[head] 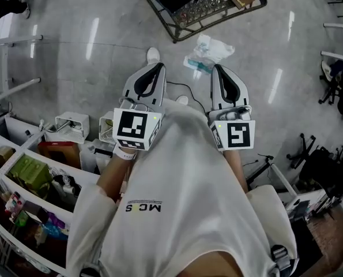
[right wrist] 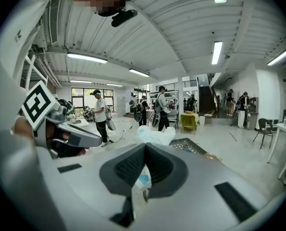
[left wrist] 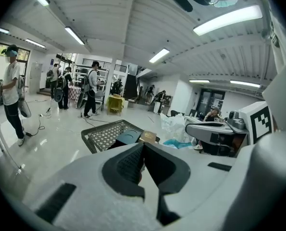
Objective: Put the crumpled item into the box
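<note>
"While the person is standing over the grey floor [head: 73,68], what is sitting ahead?"

"A wire box [head: 177,36] is resting on that floor, and flat dark things are lying in it."

"And the tools?"

"The left hand-held gripper [head: 157,67] and the right hand-held gripper [head: 217,68] are hanging side by side, each with its jaws pressed together and pinching nothing."

"The crumpled thing?"

"The crumpled bag [head: 210,52] is lying on the floor just beside the box, outside it, ahead of the right tool and apart from both."
</note>
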`<state>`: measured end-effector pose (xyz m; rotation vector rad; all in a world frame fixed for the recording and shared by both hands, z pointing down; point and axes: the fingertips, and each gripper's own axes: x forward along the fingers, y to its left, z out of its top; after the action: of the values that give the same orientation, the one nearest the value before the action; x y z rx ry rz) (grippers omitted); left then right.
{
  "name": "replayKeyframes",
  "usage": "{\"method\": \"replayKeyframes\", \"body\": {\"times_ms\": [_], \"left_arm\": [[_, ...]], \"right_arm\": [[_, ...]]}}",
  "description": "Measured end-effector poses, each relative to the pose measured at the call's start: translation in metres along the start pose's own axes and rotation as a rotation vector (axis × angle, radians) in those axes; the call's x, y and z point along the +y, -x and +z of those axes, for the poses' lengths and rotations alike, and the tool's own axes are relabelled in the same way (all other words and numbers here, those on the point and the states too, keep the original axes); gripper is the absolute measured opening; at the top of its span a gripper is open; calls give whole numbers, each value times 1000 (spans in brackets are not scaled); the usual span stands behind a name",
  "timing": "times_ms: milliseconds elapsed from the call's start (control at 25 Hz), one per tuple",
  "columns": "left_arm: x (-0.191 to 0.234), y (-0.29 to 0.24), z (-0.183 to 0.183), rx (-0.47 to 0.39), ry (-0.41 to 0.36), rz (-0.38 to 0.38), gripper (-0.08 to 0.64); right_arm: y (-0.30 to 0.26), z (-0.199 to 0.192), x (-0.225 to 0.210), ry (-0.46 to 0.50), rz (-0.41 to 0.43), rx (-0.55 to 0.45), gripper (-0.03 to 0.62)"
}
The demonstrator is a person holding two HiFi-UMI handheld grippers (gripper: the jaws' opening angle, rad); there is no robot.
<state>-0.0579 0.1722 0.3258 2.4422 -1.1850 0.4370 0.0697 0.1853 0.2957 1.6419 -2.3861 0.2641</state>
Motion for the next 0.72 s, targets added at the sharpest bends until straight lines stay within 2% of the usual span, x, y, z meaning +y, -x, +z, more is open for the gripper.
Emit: {"method": "replayKeyframes", "body": {"times_ms": [200, 320, 440, 720], "left_arm": [[81, -38, 55, -37, 8, 0, 20], [117, -61, 84, -48, -54, -5, 21], [136, -80, 111, -75, -90, -1, 20], [150, -117, 129, -79, -35, 88, 20]], "right_arm": [[-89, 39, -3, 17, 5, 9, 14], [-133, 62, -13, -11, -12, -24, 14], [-165, 75, -25, -11, -9, -37, 14], [-212, 83, -58, 0, 62, -25, 14]]}}
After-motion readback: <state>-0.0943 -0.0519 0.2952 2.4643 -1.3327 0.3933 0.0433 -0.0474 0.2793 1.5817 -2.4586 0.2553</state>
